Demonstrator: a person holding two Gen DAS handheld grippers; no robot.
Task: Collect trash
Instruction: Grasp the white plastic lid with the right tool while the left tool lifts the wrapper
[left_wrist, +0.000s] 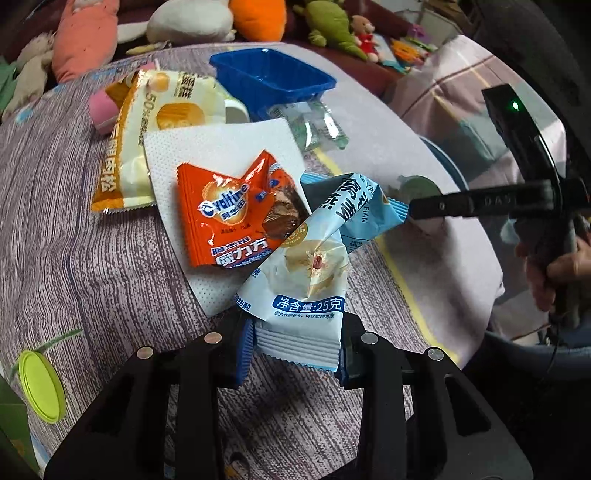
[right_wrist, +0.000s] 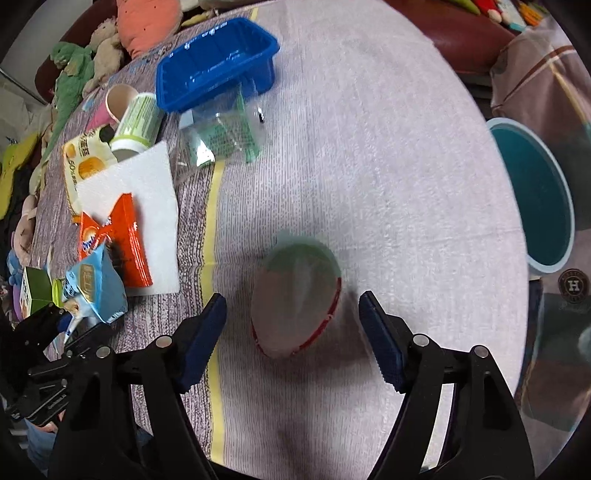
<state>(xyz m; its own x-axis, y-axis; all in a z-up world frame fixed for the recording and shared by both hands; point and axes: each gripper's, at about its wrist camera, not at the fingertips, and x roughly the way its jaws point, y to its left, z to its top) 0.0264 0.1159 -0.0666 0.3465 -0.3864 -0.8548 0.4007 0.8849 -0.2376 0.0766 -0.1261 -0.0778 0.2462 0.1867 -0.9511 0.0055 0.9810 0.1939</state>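
Note:
My left gripper (left_wrist: 293, 360) is shut on the crimped bottom edge of a light blue snack wrapper (left_wrist: 306, 273), which lies crumpled on the table beside an orange Ovaltine wrapper (left_wrist: 236, 214). The right wrist view shows that same wrapper (right_wrist: 96, 288) at the far left. My right gripper (right_wrist: 291, 314) points steeply down, open, with its blue pads (right_wrist: 203, 339) on either side of a blurred paper cup (right_wrist: 295, 299). The cup has a red rim and a green inside, and a gap shows between it and each pad. The cup (left_wrist: 417, 188) is also in the left wrist view.
A white napkin (left_wrist: 221, 147), a yellow-white wrapper (left_wrist: 147, 129), a blue plastic tray (left_wrist: 273, 81), a clear wrapper (left_wrist: 317, 125) and a pink cup (left_wrist: 101, 110) lie farther back. A teal bin (right_wrist: 535, 192) stands past the table's right edge. Plush toys (left_wrist: 85, 33) line the back.

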